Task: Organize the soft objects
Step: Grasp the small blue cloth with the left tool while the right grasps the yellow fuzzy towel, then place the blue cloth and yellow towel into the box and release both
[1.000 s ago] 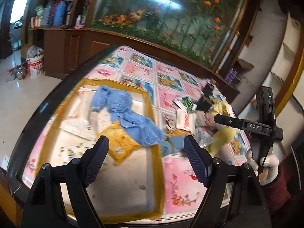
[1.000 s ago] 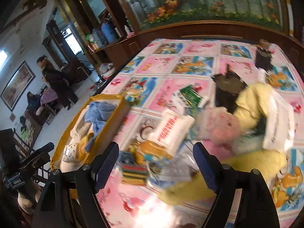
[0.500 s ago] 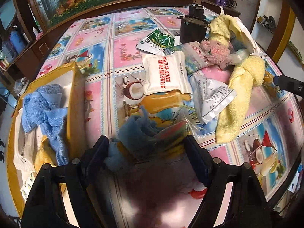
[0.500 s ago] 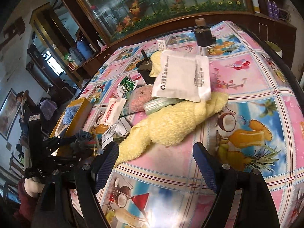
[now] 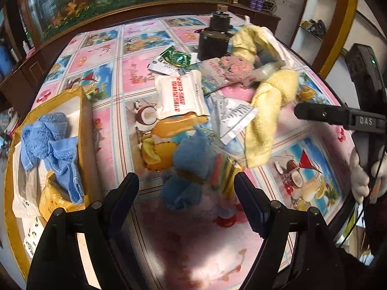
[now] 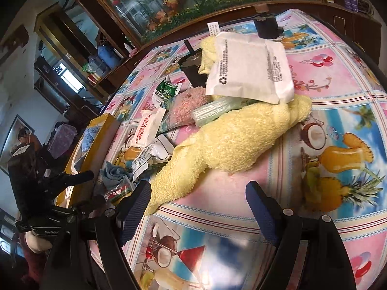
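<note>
My left gripper (image 5: 186, 200) is open just above a small blue cloth (image 5: 191, 166), which lies against a clear bag of coloured strips (image 5: 222, 169). At the left a yellow box (image 5: 84, 125) holds a blue towel (image 5: 48, 145) and a yellow packet (image 5: 53, 200). My right gripper (image 6: 198, 210) is open and holds nothing. The near end of a long yellow towel (image 6: 229, 140) lies by its left finger. A white mailer bag (image 6: 249, 72) rests on the towel's far end. A pink fluffy item (image 6: 186, 106) sits beside it.
A white packet with red print (image 5: 180, 95), a green sachet (image 5: 174, 59) and a printed pouch (image 5: 232, 116) litter the flowered tablecloth (image 5: 193, 241). A dark cup (image 5: 212, 41) stands at the back. A gloved hand (image 5: 360, 178) holds the right gripper near the table's right edge.
The left gripper swung from over the yellow box to the pile and closed in on the blue cloth. The right gripper moved right and nearer to the yellow towel. Both stayed open.
</note>
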`<state>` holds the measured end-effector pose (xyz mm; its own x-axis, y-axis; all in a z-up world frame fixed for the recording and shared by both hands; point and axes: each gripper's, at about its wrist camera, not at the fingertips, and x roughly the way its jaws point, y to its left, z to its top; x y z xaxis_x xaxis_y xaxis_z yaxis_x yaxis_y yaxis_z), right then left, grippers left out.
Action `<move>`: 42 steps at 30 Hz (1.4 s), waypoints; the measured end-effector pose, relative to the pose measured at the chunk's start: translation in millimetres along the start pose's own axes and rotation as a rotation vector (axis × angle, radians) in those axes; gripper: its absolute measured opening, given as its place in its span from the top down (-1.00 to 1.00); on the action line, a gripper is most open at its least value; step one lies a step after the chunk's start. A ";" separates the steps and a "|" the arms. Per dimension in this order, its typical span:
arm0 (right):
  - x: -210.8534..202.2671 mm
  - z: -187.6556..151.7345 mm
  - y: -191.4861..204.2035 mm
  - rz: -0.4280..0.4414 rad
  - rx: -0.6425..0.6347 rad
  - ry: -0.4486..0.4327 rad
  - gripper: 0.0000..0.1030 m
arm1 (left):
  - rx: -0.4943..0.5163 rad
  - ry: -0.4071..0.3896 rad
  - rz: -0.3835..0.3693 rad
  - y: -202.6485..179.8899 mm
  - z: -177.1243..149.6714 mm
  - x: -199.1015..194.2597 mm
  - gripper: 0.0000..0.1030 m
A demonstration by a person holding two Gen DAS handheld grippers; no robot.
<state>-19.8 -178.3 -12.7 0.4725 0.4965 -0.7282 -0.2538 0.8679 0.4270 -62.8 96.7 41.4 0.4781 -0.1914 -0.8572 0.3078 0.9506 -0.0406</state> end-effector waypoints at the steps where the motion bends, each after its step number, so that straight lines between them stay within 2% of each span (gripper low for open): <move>1: 4.9 0.7 1.9 0.000 0.006 0.005 -0.60 | -0.038 0.002 0.007 4.6 4.1 4.8 -0.57; 5: 21.1 6.0 6.7 -0.027 0.028 0.016 -0.60 | -0.152 0.015 -0.012 13.6 14.7 21.6 -0.57; 9: 28.2 13.0 11.6 -0.035 0.039 0.002 -0.62 | -0.132 0.005 0.083 4.5 15.0 30.8 -0.56; 10: 29.5 14.5 12.3 -0.044 0.045 -0.003 -0.62 | -0.129 -0.004 0.092 3.9 13.5 28.9 -0.39; 11: 30.9 15.7 13.0 -0.053 0.049 -0.008 -0.62 | -0.127 -0.015 0.086 3.7 12.0 26.4 0.19; 12: 32.3 17.0 13.1 -0.064 0.051 -0.013 -0.62 | -0.143 -0.006 0.033 6.2 10.3 26.0 0.49; 13: 33.8 18.9 13.3 -0.080 0.059 -0.019 -0.62 | -0.165 0.000 0.000 8.7 8.4 25.5 0.56; 15: 35.8 22.6 12.3 -0.106 0.089 -0.034 -0.62 | -0.181 -0.026 -0.005 12.2 5.0 20.9 0.56; 16: 37.2 24.1 12.0 -0.128 0.097 -0.045 -0.52 | -0.196 -0.031 -0.020 14.4 3.5 18.7 0.56; 17: 38.2 25.6 12.6 -0.156 0.092 -0.053 -0.04 | -0.219 -0.035 -0.047 17.4 1.6 16.8 0.56; 18: 39.8 26.0 12.8 -0.186 0.083 -0.058 0.31 | -0.238 -0.041 -0.073 19.9 -0.1 13.9 0.56; 19: 42.8 25.4 9.7 -0.179 0.084 -0.046 0.96 | -0.250 -0.054 -0.095 21.1 -1.7 9.4 0.56; 21: 42.4 21.4 -0.4 -0.093 0.131 -0.034 0.92 | -0.266 -0.082 -0.125 22.9 -4.7 -1.2 0.56; 25: 21.4 9.8 -5.8 -0.038 0.127 -0.069 0.92 | -0.298 -0.136 -0.182 30.0 -9.5 -23.0 0.56; 28: 6.2 1.6 -0.8 -0.031 0.079 -0.058 0.81 | -0.322 -0.170 -0.233 39.4 -13.4 -36.4 0.56; 30: 0.3 -0.6 -2.8 -0.065 0.092 -0.064 0.37 | -0.343 -0.191 -0.259 45.1 -17.8 -45.4 0.56; 31: 0.0 0.4 -5.9 -0.067 0.110 -0.064 -0.15 | -0.352 -0.204 -0.272 47.7 -20.1 -50.1 0.56; 32: 0.8 2.1 -9.4 -0.073 0.138 -0.067 -0.56 | -0.360 -0.215 -0.276 49.7 -22.8 -54.7 0.56; 33: 1.4 4.4 -13.3 -0.082 0.167 -0.075 -0.61 | -0.367 -0.228 -0.275 51.8 -25.2 -59.5 0.56; 37: 16.5 19.2 -20.4 -0.080 0.270 -0.088 -0.60 | -0.392 -0.258 -0.272 59.5 -34.3 -72.7 0.56; 39: 22.5 25.9 -16.5 -0.140 0.274 -0.120 -0.59 | -0.406 -0.269 -0.262 65.9 -38.5 -78.7 0.56; 40: 24.2 27.7 -16.0 -0.158 0.278 -0.136 -0.45 | -0.417 -0.276 -0.255 69.9 -41.2 -81.7 0.56; 41: 24.7 28.3 -17.9 -0.159 0.293 -0.149 0.03 | -0.430 -0.283 -0.248 73.7 -44.6 -85.3 0.56; 42: 25.7 27.8 -21.8 -0.145 0.311 -0.149 0.09 | -0.442 -0.290 -0.239 79.3 -48.1 -89.3 0.56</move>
<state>21.2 -184.9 -25.8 0.6084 0.3413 -0.7165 0.0819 0.8710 0.4845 -120.7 200.9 90.0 0.6630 -0.4130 -0.6244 0.0916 0.8725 -0.4799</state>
